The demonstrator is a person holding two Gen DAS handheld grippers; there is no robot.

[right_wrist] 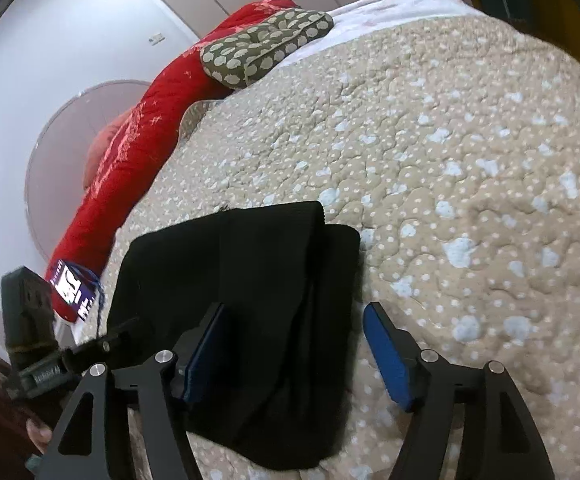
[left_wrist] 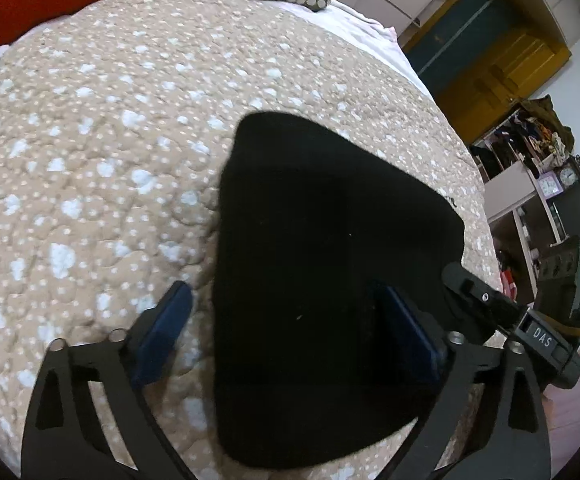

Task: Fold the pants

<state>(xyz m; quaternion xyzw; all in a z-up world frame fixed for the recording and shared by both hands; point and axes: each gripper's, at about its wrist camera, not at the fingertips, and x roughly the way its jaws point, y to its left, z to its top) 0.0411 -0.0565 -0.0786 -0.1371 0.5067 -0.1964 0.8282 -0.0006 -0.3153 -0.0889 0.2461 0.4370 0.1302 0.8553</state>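
The black pants [left_wrist: 322, 280] lie folded in a compact stack on the beige spotted quilt [left_wrist: 110, 140]. My left gripper [left_wrist: 286, 312] is open and hovers just above them. Its left blue pad [left_wrist: 166, 328] is over the quilt and its right pad over the black cloth. In the right wrist view the pants [right_wrist: 242, 300] show a narrower top layer on a wider bottom one. My right gripper [right_wrist: 296, 312] is open wide. One of its pads [right_wrist: 206, 352] is over the cloth, the other over the quilt beside the stack's right edge. Neither gripper grips the cloth.
A red blanket [right_wrist: 138, 136] and an olive spotted cushion [right_wrist: 266, 44] lie at the far side of the bed. A white sheet [right_wrist: 390, 12] shows past the quilt. Shelves with clutter [left_wrist: 530, 148] and a yellow door [left_wrist: 490, 52] stand beyond the bed's edge.
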